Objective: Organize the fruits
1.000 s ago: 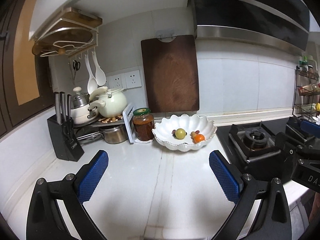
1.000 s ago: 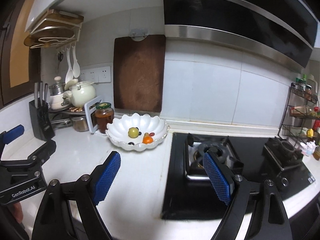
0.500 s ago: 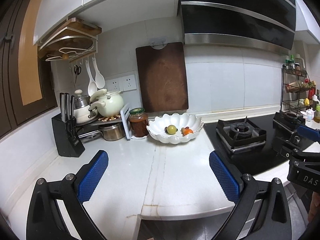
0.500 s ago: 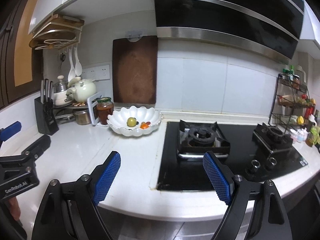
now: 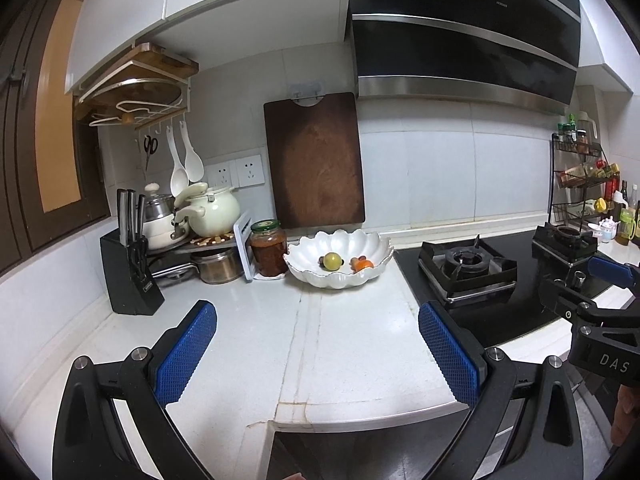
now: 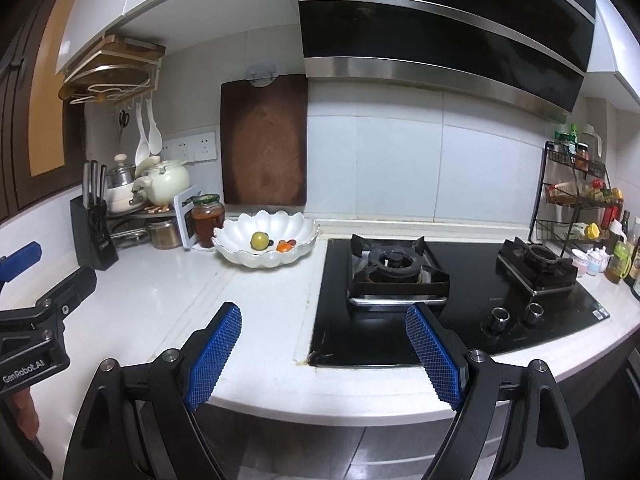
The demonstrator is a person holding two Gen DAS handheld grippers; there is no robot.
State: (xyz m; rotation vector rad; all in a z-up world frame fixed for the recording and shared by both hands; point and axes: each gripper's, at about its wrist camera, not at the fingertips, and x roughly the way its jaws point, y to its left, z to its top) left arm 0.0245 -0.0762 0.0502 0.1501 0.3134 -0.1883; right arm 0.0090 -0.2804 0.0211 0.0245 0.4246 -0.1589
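White scalloped bowl [image 5: 340,258] upright on bench, well beyond the jaws; yellow-green fruit [image 5: 331,261], orange fruit [image 5: 363,265] w/ small reddish ones inside.

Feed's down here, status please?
Both claws, left and right, open, empty. Fruits in white bowl. Nothing blocks it.

In the left wrist view the bowl [image 5: 340,258] sits at frame centre on the desk [image 5: 320,340], fruits [image 5: 332,261] inside. A jar [image 5: 269,247] stands just left of it, a knife block [image 5: 130,276] farther left. The cutting board [image 5: 316,160] hangs on the wall behind; the stove [image 5: 466,270] lies right.
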